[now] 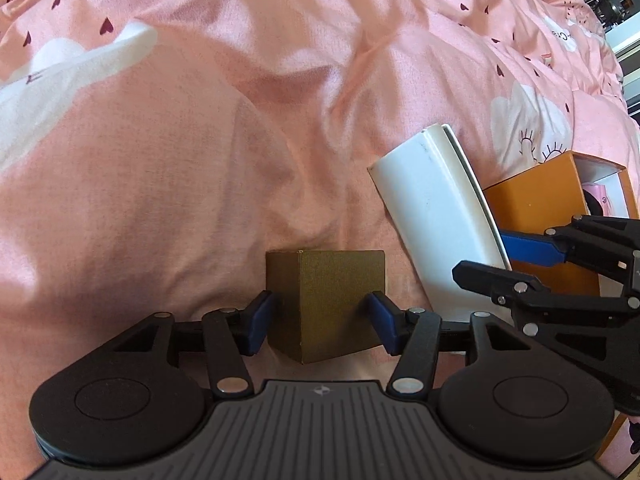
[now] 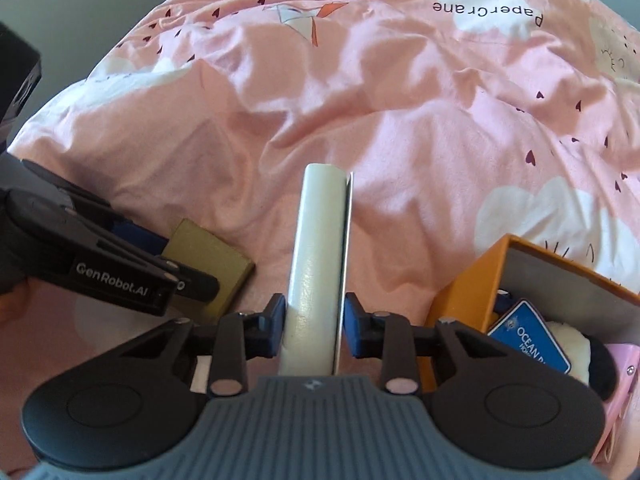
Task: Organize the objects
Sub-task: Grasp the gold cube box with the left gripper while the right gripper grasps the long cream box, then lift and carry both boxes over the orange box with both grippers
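On a rumpled pink bedspread (image 1: 200, 160), the left gripper (image 1: 320, 320) straddles a small brown box (image 1: 332, 300), its pads spread just off the sides. The right gripper (image 2: 314, 326) pinches a flat white box (image 2: 316, 260) standing on edge beside an open orange box (image 2: 472, 280) already holding items. This looks like the pick-up step: next, the white box probably needs lifting into the orange one.

Bed (image 1: 200, 180): covered by a rumpled pink duvet (image 2: 400, 120) printed with white clouds, small dark hearts and the word "PaperCrane". Strong light falls across its folds. Beyond the duvet's far left edge, grey floor (image 2: 100, 8). Beyond its far right corner, dim shelving, indistinct.
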Demonstrator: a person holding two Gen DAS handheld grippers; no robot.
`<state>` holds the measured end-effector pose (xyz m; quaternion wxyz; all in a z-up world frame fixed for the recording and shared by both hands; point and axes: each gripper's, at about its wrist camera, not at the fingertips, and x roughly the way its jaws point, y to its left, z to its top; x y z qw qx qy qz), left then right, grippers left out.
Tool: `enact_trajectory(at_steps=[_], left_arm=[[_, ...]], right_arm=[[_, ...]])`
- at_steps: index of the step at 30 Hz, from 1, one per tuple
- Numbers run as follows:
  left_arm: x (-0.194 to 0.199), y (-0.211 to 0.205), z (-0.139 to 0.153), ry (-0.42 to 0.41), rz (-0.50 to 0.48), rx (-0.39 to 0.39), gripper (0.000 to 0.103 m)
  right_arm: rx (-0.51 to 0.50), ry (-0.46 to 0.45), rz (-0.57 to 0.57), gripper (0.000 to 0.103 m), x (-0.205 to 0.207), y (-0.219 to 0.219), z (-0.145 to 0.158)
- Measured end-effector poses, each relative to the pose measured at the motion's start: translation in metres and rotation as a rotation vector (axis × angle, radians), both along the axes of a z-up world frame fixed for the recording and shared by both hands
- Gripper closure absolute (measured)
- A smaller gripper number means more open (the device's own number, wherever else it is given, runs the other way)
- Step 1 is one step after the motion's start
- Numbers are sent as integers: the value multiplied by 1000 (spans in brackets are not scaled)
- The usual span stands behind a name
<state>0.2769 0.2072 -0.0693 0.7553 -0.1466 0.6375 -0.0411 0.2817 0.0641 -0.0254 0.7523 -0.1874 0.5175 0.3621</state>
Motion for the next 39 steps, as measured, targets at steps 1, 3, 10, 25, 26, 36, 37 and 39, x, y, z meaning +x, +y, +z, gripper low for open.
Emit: enact_trajectory(at_steps=[1,3,10,25,26,36,37,39], left_arm=[[1,0,-1,1,2,0,36],[2,-1,-5,2,1,0,34],[5,-9,-12,8,-25,26,23],[0,-14,-8,12,-42,43,39],[-2,-12,-4,13,-43,41,39],[-13,1,15,-20,-13,33,46],[-14,2,17,-23,-2,32,46],[-22,4,23,-33,9,34,46]], right_arm=[[-2,-2,7,70,0,1,-1],[-5,-5,10,70,-1,4,-4],[0,4,9,70,2,8,-8],[12,-12,20,70,-4,6,-5],[11,-15,24,70,-5,6,-5],[26,-10,14,71,-4,5,-4],[31,-8,13,71,-4,4,-3],[50,3,4,71,-5,0,1]])
